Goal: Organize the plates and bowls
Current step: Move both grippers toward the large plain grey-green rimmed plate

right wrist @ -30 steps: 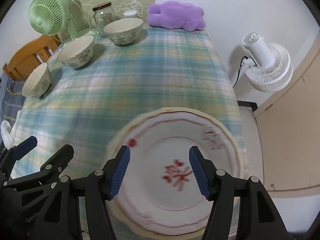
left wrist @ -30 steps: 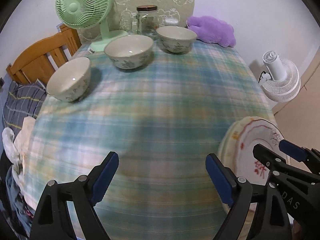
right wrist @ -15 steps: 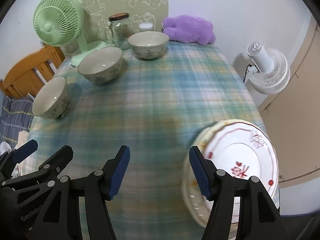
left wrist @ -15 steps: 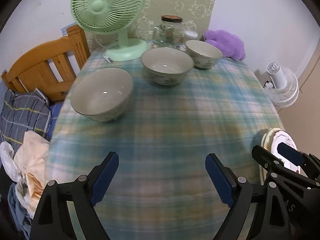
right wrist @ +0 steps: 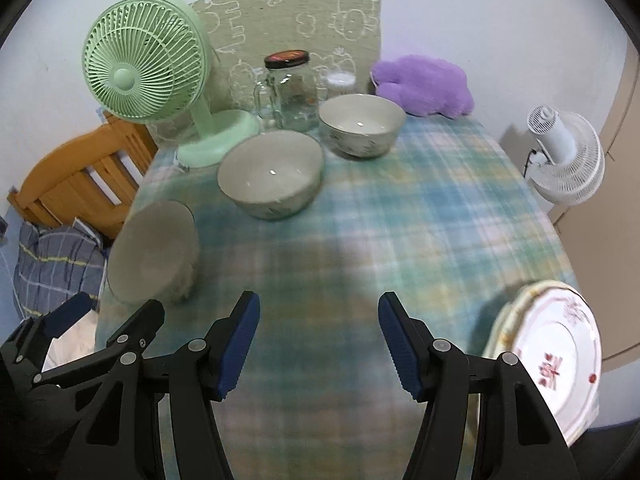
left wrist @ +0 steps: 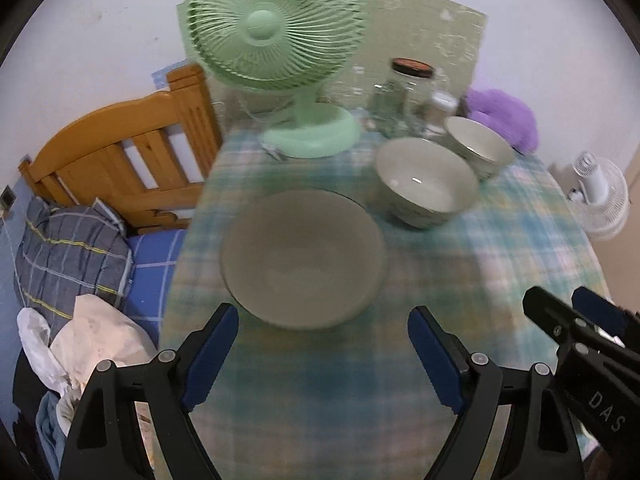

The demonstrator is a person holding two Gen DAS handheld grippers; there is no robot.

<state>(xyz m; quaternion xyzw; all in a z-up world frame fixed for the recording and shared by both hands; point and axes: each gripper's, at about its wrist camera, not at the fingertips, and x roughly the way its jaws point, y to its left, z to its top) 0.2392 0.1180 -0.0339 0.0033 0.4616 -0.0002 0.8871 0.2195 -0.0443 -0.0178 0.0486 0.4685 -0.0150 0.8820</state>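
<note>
- Left tongs [left wrist: 323,354]: spread, empty, facing nearest bowl [left wrist: 302,258].
- Right tongs [right wrist: 319,346]: spread, empty.
- Plates [right wrist: 560,356]: stacked at worktop [right wrist: 420,220] edge.

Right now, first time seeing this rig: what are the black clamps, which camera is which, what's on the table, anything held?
No robot: a person holds two clamp grippers, each with a fisheye camera looking along its fingers. The left gripper faces the nearest bowl; the right gripper faces bare tablecloth. Both are open and hold nothing. On the checked cloth: three bowls in a row, the middle bowl and far bowl beyond the nearest, stacked plates at the right edge, a green fan, a glass jar and a purple plush.
</note>
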